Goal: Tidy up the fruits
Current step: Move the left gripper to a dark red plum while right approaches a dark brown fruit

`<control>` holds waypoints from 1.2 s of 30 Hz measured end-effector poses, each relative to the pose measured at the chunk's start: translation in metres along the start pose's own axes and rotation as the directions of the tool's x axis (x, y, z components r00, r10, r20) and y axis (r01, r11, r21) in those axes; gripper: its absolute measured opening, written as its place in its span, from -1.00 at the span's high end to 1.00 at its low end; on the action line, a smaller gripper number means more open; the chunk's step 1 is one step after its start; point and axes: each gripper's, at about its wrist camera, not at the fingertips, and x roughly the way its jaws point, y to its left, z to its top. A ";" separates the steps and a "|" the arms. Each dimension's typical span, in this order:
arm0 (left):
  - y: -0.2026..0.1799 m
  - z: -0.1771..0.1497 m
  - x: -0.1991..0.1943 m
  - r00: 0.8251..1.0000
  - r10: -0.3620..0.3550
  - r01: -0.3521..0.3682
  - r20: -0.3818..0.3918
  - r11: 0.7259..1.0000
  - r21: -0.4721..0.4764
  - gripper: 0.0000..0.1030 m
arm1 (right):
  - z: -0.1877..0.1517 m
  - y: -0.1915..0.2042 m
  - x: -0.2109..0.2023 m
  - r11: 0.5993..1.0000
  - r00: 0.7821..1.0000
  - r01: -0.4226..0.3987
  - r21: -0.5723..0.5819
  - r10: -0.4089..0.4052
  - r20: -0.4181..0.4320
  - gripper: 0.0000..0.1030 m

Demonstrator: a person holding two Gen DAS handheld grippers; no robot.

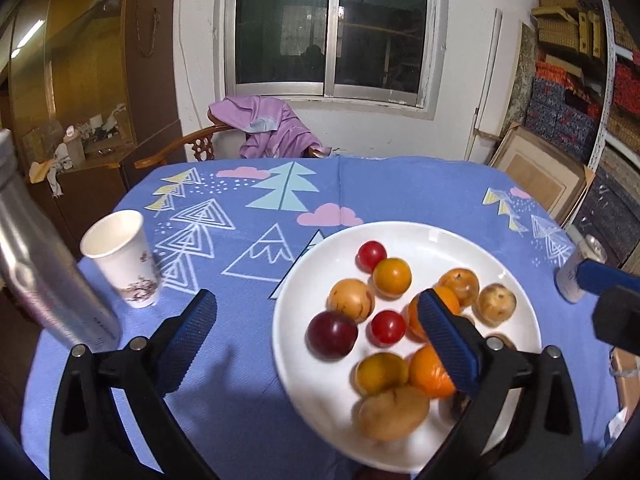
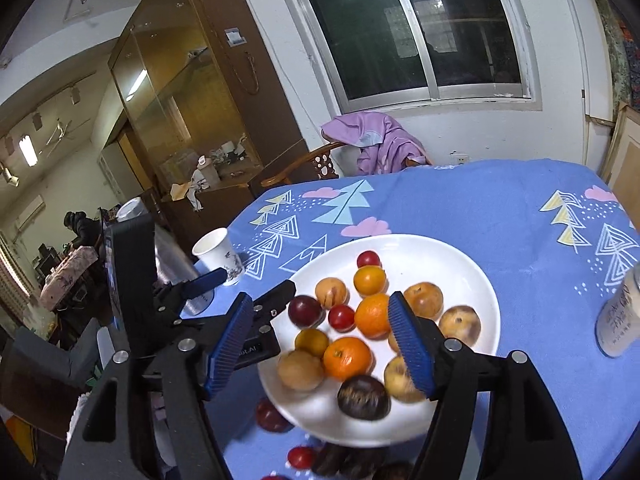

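Note:
A white plate on the blue tablecloth holds several fruits: oranges, red cherry tomatoes, a dark plum, yellow and brown fruits. My left gripper hovers above the plate's left rim, open wide, with nothing between its pads. My right gripper hangs open over the plate, one finger across an orange, gripping nothing. Off the plate, near the front edge, lie a dark red fruit, a small tomato and blurred dark fruits.
A paper cup and a tall metal bottle stand left of the plate. A can stands at the right. Behind the table is a wooden chair draped with purple cloth. Blue cloth lies bare beyond the plate.

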 end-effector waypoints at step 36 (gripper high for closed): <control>-0.033 -0.105 -0.012 0.989 0.071 -0.045 -0.127 0.980 0.195 -0.92 | -0.116 -0.086 -0.025 0.911 0.991 -0.001 0.413 0.056 -0.120 -0.60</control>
